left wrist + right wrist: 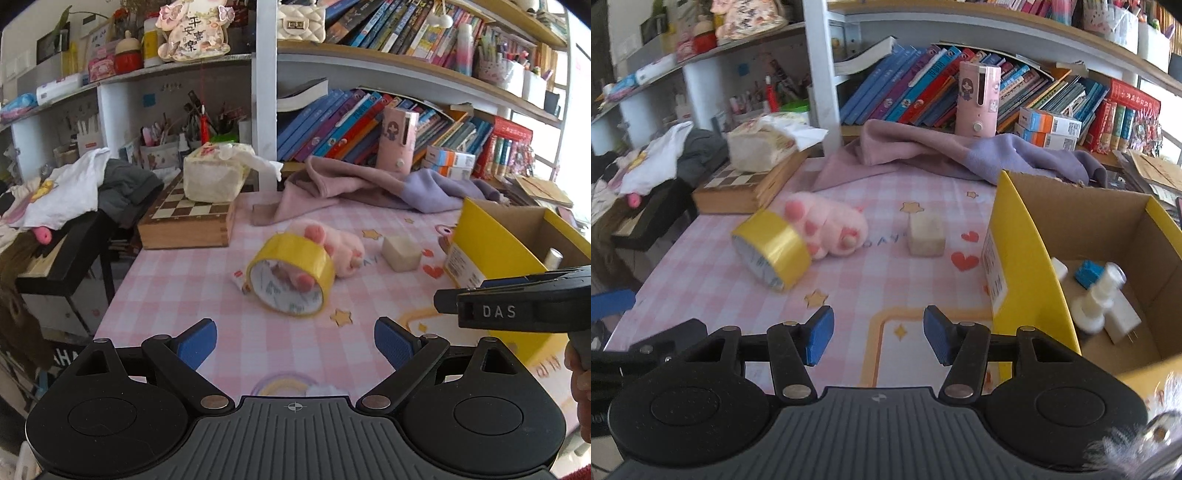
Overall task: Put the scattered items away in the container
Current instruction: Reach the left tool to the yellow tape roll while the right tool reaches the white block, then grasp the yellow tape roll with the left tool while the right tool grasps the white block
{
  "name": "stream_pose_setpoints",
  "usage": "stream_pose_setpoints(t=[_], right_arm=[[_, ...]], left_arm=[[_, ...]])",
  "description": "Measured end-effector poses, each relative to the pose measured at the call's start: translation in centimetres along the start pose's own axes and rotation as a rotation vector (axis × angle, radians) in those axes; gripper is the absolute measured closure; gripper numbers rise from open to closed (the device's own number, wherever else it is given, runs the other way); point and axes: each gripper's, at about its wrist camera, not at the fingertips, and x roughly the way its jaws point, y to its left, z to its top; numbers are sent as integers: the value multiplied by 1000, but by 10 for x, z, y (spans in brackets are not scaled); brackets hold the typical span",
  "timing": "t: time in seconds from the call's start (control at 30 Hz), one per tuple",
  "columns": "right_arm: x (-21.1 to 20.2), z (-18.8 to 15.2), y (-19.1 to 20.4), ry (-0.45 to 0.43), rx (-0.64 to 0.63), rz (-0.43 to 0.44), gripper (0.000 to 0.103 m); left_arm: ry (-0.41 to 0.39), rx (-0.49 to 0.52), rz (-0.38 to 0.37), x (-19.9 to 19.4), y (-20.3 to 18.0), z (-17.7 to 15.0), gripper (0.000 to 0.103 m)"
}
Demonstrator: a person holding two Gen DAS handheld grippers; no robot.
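Observation:
A yellow tape roll (291, 275) (774, 249) lies on the pink checked mat, leaning against a pink plush paw (332, 245) (827, 229). A cream cube (400, 253) (925, 234) sits to their right. The yellow cardboard box (491, 251) (1027, 258) stands at the right and holds a white bottle (1099, 295), a blue item (1087, 273) and a white plug. My left gripper (295, 345) is open and empty, just short of the tape. My right gripper (878, 334) is open and empty beside the box's near wall.
A chessboard box (188, 221) with a tissue pack (214, 173) on it sits at the back left. A pink and purple cloth (369, 188) lies along the bookshelf. A pink cylinder (977, 99) stands behind it. The table's left edge drops to a cluttered chair.

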Motion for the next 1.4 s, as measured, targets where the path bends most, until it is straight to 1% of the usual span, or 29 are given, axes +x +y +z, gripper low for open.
stream_pose_setpoints(t=[0.2, 0.43, 0.6, 0.67, 0.77, 0.93, 0.97, 1.1, 1.27, 1.33, 1.4], right_arm=[[43, 28, -8, 30, 45, -24, 51], [89, 51, -12, 56, 46, -78, 51], [114, 63, -17, 62, 43, -104, 51], [123, 67, -20, 68, 46, -109, 51], [133, 69, -19, 78, 25, -111, 50], [149, 69, -19, 110, 10, -118, 48], [151, 70, -19, 110, 4, -122, 47], [158, 71, -17, 111, -26, -131, 44], [161, 73, -14, 91, -80, -167, 42], [164, 74, -14, 89, -96, -184, 41], [170, 75, -15, 106, -102, -193, 42]], left_arm=[[29, -11, 13, 33, 2, 14, 9], [93, -26, 43, 78, 9, 24, 9], [111, -48, 42, 101, 14, 29, 9], [115, -55, 28, 108, 16, 30, 6], [106, -63, 8, 114, 17, 31, 5], [117, -77, -34, 127, 17, 32, 3], [117, -77, -39, 130, 16, 32, 3], [123, -70, -36, 141, 14, 32, 3], [158, -108, -28, 154, 14, 30, 3], [163, -100, -32, 156, 11, 28, 3], [168, -86, -30, 157, 10, 27, 3]])
